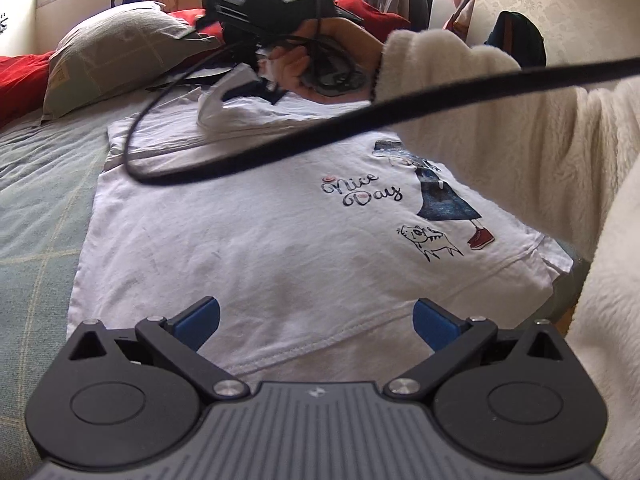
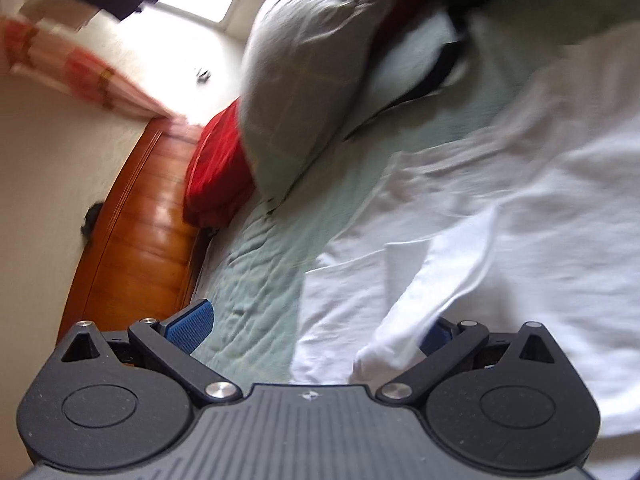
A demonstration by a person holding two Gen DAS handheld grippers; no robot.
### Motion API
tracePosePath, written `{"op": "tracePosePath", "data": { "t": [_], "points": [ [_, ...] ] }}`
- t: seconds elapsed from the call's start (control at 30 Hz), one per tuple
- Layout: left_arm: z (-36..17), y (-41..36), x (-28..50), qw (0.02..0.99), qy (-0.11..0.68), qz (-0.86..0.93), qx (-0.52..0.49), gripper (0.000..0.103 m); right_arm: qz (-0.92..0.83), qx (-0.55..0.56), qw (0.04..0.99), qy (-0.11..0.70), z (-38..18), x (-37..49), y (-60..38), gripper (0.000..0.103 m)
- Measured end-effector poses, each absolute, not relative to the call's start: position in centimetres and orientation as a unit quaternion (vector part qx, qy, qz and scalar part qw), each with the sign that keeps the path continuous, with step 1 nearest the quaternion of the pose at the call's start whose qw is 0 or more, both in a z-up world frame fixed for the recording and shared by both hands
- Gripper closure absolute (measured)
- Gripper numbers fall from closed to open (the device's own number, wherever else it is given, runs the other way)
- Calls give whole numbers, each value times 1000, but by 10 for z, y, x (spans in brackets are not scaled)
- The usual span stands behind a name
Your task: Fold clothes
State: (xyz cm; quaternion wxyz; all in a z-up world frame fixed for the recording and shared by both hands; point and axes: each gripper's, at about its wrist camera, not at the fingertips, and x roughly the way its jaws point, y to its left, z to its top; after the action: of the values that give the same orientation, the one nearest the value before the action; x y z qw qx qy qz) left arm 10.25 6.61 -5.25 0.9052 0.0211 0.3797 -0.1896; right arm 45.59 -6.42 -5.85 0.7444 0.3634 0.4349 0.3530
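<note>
White T-shirt (image 1: 260, 240) lay flat on the bed (image 1: 36, 208). Left gripper (image 1: 316, 322) hovered wide open, empty, at its 6 o'clock hem; right gripper (image 2: 316, 330) — open — lifted cloth at 12 o'clock. Fold likely under way — next, a hem grasp.

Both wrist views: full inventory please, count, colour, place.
T-shirt: one, white with a "Nice Day" print, spread flat on the bed.
Bedspread: one, pale green check, under the T-shirt.
Pillow: one, grey, at the head of the bed.
Red bedding: red, beside and behind the pillow.
Headboard: one, brown wood.
Cable: one, black, hanging across the left view.
Left gripper: fingers open over the hem.
Right gripper: fingers open, white cloth draped between them.
Sleeve: cream, fleecy.
</note>
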Motion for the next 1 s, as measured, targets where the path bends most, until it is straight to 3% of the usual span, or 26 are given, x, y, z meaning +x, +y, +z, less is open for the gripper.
{"op": "tracePosePath", "data": {
  "t": [0.33,0.53,0.67,0.83,1.0],
  "points": [
    [-53,72,103,906,381,-183,20,1,400,261,761,439,-32,449,-14,0],
    [-54,68,104,904,383,-186,26,1,359,247,809,395,-9,437,-100,0],
    [-52,62,108,903,381,-193,39,1,275,175,879,347,17,415,-188,0],
    [-45,47,114,903,372,-207,61,1,133,37,931,337,11,371,-270,0],
    [-41,30,120,902,367,-215,78,1,99,-56,917,384,-34,347,-284,0]
  ]
}}
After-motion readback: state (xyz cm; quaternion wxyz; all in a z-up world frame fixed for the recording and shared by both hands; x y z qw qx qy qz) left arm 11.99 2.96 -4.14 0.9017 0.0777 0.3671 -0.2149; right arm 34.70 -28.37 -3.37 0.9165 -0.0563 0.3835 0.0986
